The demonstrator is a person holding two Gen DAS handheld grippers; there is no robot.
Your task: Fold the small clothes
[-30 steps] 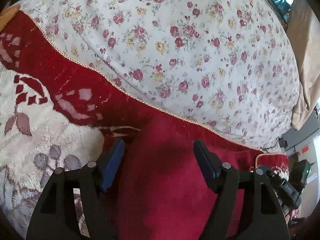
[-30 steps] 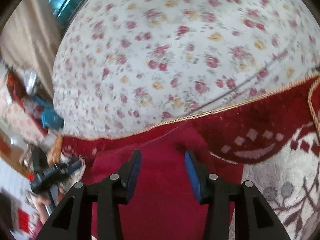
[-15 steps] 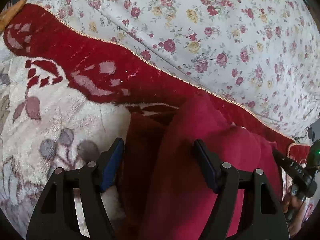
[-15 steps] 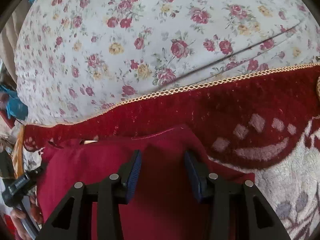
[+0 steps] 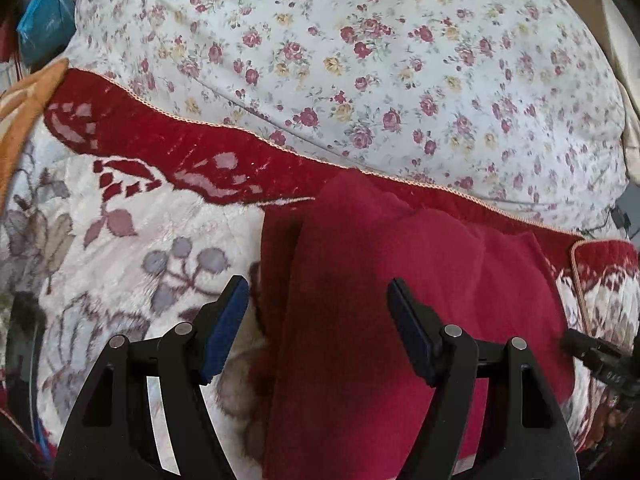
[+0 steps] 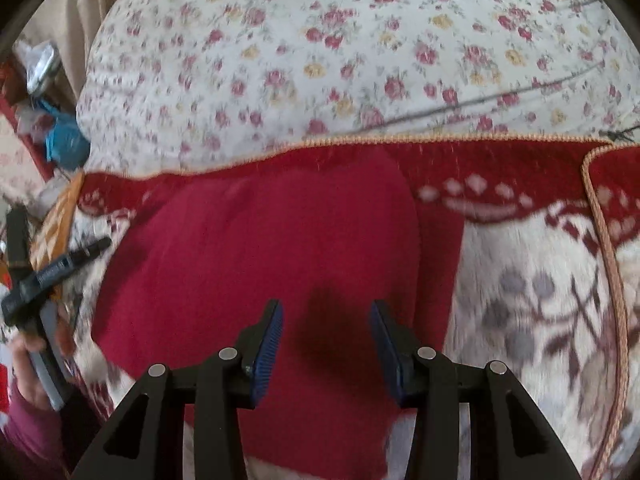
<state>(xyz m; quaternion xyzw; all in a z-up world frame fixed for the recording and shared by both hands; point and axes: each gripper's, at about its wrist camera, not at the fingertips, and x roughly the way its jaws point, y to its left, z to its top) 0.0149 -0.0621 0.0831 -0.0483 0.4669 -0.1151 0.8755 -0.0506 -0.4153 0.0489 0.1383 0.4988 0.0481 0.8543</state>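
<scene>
A dark red small garment [image 5: 400,280] lies folded over on the plush blanket, a darker layer showing along its left edge. My left gripper [image 5: 318,314] hovers open over that edge: one pad is above the blanket, the other above the garment, and neither pinches it. In the right wrist view the same red garment [image 6: 260,256] fills the middle. My right gripper [image 6: 326,342] stands open just above the garment's near part, with nothing between its pads. The left gripper [image 6: 52,268] shows at the far left there, held by a hand in a magenta sleeve.
The garment rests on a red-and-cream plush blanket [image 5: 132,272] with gold cord trim [image 6: 604,248]. Behind it bulges a white quilt with small roses [image 5: 360,60]. An orange cloth [image 5: 28,112] and a blue bag [image 6: 64,144] lie at the left edge.
Both grippers have drawn back from the quilt, so more of the garment shows. The garment, bunched and raised half a second ago, now lies flatter on the blanket. The jaws kept their width.
</scene>
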